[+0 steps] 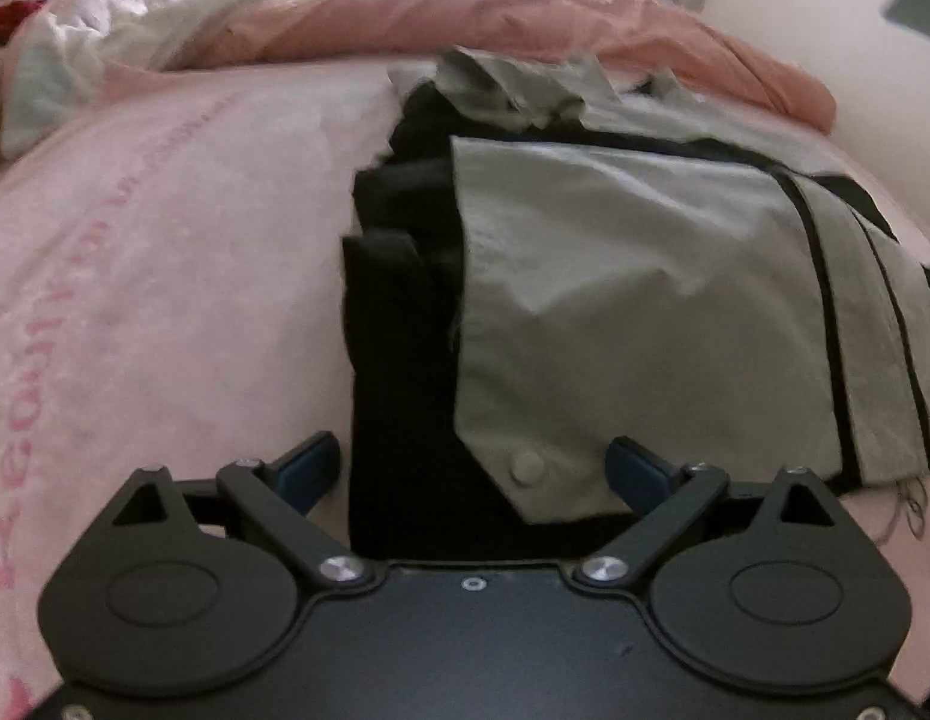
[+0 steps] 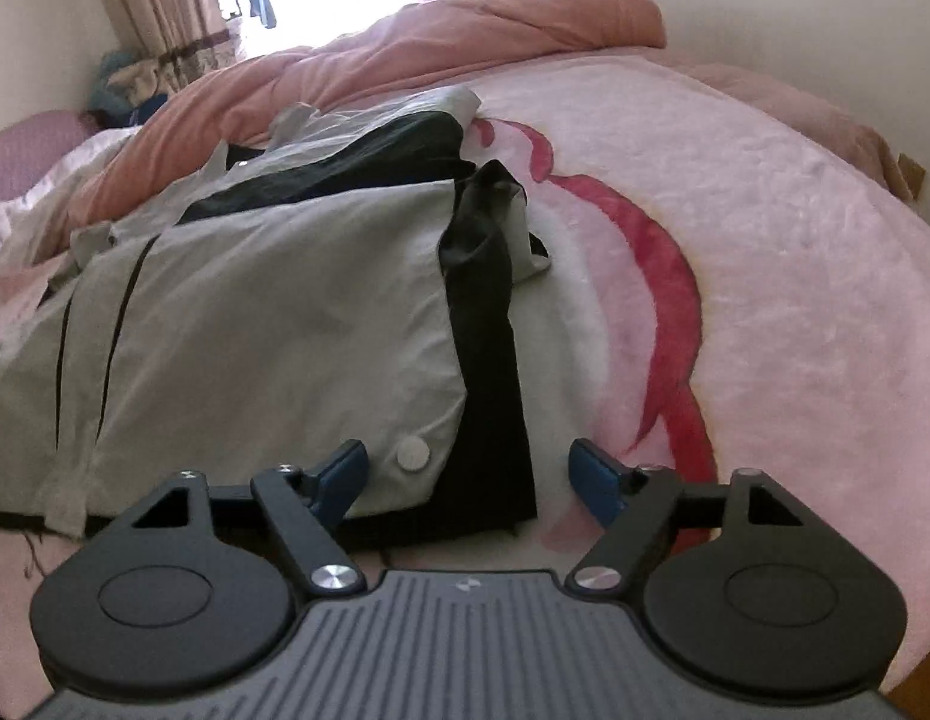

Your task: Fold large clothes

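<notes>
The large grey jacket of thin crinkled fabric with black lining and black stripes (image 1: 633, 276) lies on the pink plush blanket with red lettering and a red pattern (image 1: 165, 276) that covers the bed. In the left wrist view it fills the area from 12 to 3 o'clock; in the right wrist view (image 2: 273, 312) it lies from 9 to 12 o'clock. Its two sides seem already folded inward, so that black lining shows along each outer edge, and a grey flap with a round white snap button (image 1: 528, 467) lies on top near the hem.

The left gripper (image 1: 474, 471) has its blue-padded jaws spread wide, and nothing is between the pads; the hem lies just under them. The right gripper (image 2: 468, 471) is also wide apart and holds nothing; the other white snap button (image 2: 414, 455) is near its left pad.

I judge that the side folds are done. The lengthwise fold, hem toward collar, seems left, and the collar part at 12 o'clock looks crumpled. A salmon-pink quilt (image 2: 465, 30) is heaped behind.
</notes>
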The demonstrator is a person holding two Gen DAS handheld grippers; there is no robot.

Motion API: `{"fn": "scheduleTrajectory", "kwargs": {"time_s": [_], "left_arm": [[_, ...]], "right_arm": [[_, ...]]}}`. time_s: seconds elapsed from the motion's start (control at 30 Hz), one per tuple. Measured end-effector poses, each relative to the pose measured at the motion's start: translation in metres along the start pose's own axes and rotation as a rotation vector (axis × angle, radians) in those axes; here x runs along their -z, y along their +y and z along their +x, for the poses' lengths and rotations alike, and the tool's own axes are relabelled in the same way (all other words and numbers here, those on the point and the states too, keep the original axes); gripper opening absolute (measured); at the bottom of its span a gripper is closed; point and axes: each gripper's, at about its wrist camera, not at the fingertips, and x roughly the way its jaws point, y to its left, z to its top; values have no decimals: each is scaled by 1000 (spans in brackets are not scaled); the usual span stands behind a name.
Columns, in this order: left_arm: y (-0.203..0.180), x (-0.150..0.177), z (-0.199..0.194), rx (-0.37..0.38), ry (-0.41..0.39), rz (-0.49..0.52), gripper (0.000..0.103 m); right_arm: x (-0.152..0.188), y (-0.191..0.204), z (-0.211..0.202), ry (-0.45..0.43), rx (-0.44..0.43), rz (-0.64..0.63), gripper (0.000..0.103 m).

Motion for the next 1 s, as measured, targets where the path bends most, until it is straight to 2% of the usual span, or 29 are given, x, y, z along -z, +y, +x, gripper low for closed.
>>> {"fn": "scheduleTrajectory", "kwargs": {"time_s": [0.07,0.1,0.13,0.17,0.2,0.27,0.3,0.37,0.43,0.57,0.63,0.7,0.87,1.0], "left_arm": [[-2,1,-3,8,-10,-3,86],[-3,2,-4,22,-14,0,71],[-4,3,-7,10,-22,13,53],[-6,3,-9,-8,-27,36,42],[-5,-1,-12,-3,-28,45,32],[-1,-9,-14,1,-39,24,15],[0,-13,-16,-40,-47,21,3],[6,-18,-28,-21,-73,-19,3],[6,-19,-53,-6,-66,-23,3],[-8,-15,-127,20,-184,33,3],[-13,-8,-160,11,-233,53,3],[-14,-1,-180,12,-248,50,3],[-16,-1,-165,46,-238,38,3],[-22,-18,-153,58,-321,35,3]], "right_arm": [[0,3,3,3,-6,-3,96],[1,6,4,0,0,-21,94],[3,11,4,-10,7,-50,71],[5,14,4,-34,9,-75,55],[8,14,4,-69,2,-76,33],[7,5,7,-98,-14,1,22],[4,2,3,-102,-33,41,19],[1,0,-13,-141,-52,80,18],[-2,3,-39,-187,-70,98,18],[0,16,-99,-280,-57,86,17],[6,19,-125,-323,-12,89,4],[10,13,-137,-309,-21,113,4],[10,11,-119,-291,-42,118,4],[-10,21,-114,-392,-89,126,4]]}}
